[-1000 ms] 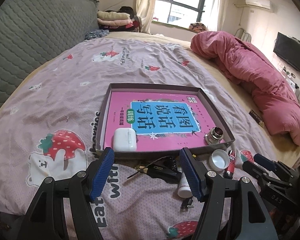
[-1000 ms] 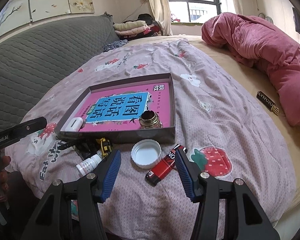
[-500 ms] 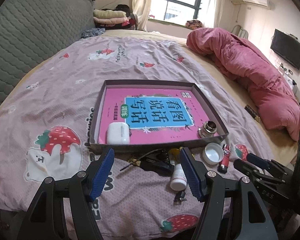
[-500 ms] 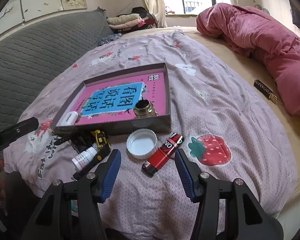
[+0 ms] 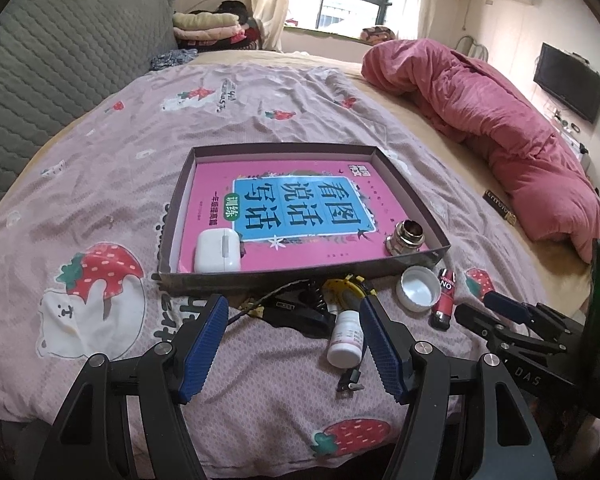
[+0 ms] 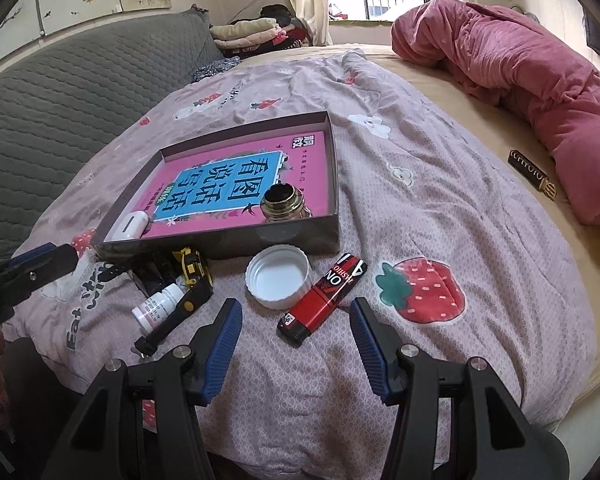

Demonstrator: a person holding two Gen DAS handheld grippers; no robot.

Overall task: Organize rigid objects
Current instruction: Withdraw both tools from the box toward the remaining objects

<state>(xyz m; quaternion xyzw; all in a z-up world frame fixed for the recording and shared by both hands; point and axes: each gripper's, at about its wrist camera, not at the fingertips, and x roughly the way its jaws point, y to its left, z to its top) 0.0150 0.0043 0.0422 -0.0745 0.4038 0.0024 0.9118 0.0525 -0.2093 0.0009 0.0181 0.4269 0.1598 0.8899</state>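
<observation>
Jaws of both grippers are hanging released; the red lighter (image 6: 323, 299) is lying flat, long axis slanting from near-left to far-right, beside the white cap (image 6: 278, 276).

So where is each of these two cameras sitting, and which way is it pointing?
Left wrist: on the left gripper, looking forward at the tray; its blue fingers and the right gripper show.
Right wrist: on the right gripper, over the red lighter; the left gripper shows.
Shared: tray, white cap, lighter.

The book (image 5: 296, 216) in the box bore "看图说话写话"; the red lighter (image 6: 324, 298) read "ON"; the right gripper's body (image 5: 532, 376) read "DAS".
</observation>
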